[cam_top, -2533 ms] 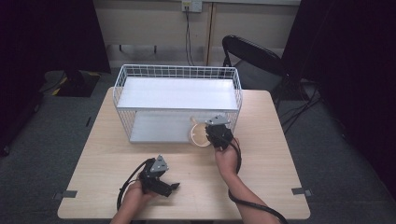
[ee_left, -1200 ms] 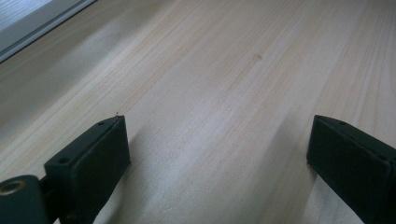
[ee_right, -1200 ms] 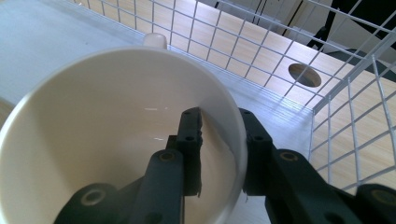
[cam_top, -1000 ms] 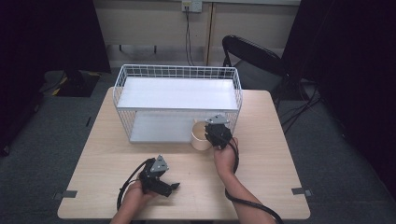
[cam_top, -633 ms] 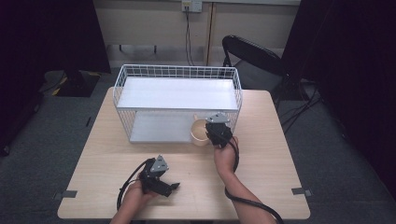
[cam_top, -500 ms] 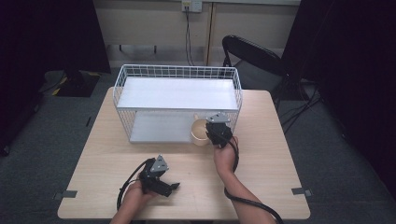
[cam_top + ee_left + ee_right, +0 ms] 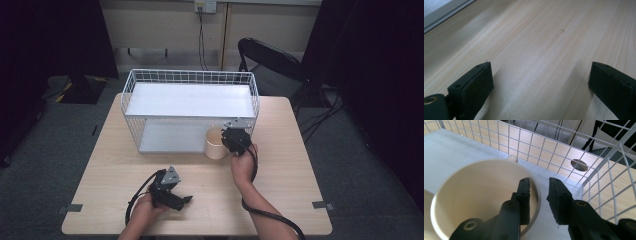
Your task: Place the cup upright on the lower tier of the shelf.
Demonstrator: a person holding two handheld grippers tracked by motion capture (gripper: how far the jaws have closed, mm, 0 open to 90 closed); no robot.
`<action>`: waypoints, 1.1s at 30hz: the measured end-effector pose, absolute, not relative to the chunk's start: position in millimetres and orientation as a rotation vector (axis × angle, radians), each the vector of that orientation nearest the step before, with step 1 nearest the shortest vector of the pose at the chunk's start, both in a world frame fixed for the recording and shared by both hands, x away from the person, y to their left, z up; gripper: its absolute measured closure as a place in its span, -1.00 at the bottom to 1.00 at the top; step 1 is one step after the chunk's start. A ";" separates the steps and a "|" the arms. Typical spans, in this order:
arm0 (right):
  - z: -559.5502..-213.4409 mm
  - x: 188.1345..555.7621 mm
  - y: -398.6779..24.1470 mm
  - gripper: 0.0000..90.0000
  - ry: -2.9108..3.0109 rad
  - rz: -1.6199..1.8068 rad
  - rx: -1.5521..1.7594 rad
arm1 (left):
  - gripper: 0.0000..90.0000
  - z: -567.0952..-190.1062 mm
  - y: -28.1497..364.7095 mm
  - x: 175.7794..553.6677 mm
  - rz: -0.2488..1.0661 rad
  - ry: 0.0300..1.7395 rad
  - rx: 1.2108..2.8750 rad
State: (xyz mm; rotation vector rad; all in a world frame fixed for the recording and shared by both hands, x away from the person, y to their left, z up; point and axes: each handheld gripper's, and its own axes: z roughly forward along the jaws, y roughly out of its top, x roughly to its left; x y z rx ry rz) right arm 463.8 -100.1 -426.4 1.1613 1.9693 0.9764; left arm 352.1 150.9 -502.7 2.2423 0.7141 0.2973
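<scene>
Cream cup [image 7: 215,143] stands at the front right corner of the white wire rack [image 7: 190,80], at the mouth of its lower shelf [image 7: 170,137], with the right gripper [image 7: 235,140] at its rim. In the right gripper view the cup [image 7: 474,195] is upright and empty, one black jaw inside the wall and the other outside, so the rim sits between them. A narrow gap shows beside the outer jaw, and I cannot tell whether the grip is firm or merely closing.

Judging by how things lie, the cup is being moved in or out of the lower shelf (which of the two I cannot tell), and it stands at the shelf's edge, not deep inside. What is left, as I read it, is to finish that move and let go.

The left gripper [image 7: 172,195] rests low over the wooden table [image 7: 295,150] near the front edge, well apart from the rack, jaws spread wide with nothing between them.

No brand, label or writing can be read on the cup, rack or grippers.
</scene>
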 end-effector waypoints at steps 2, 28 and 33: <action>-425.5 463.2 -101.4 0.50 1.970 0.988 1.163 | -0.88 -502.8 150.7 352.1 0.296 0.717 2.240; -404.3 431.8 -122.2 -0.38 2.115 1.204 1.173 | -0.88 -502.8 150.8 352.2 0.298 0.714 2.241; -410.2 429.0 -123.6 -0.41 2.141 1.184 1.178 | -0.88 -502.8 150.7 352.1 0.296 0.717 2.240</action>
